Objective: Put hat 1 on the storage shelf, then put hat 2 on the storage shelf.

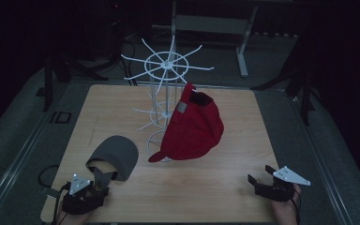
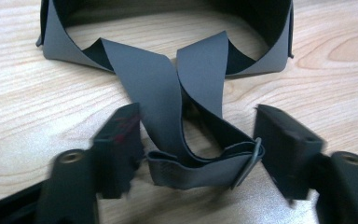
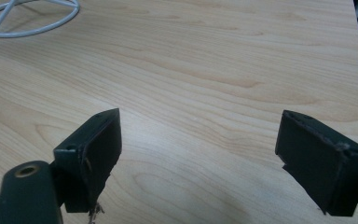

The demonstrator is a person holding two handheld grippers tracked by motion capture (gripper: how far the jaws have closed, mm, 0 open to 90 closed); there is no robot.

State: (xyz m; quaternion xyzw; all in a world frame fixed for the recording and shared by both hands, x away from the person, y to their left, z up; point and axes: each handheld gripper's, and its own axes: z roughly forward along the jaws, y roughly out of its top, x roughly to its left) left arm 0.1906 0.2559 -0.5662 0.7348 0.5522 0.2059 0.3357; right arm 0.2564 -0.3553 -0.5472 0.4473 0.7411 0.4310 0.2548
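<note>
High view: red cap (image 1: 194, 126) already hangs on the white wire rack (image 1: 165, 79) at mid-table; grey cap (image 1: 115, 157) lies flat at near left, not yet hung.
Progress: my read is about half — one cap up, one left.
Left gripper (image 1: 85, 193): jaws open, straddling the grey cap's rear strap (image 2: 200, 163), not clamped yet.
Right gripper (image 1: 268, 183): jaws wide apart, empty, over bare table (image 1: 206, 187) at near right.
Strap: thin, matte grey fabric, two bands crossing into a small buckle.
Rack: thin wire spokes, ring base (image 3: 28, 18).
Table: pale wood grain — smooth.
Left to do: pinch strap, lift, hook onto a free spoke.
</note>
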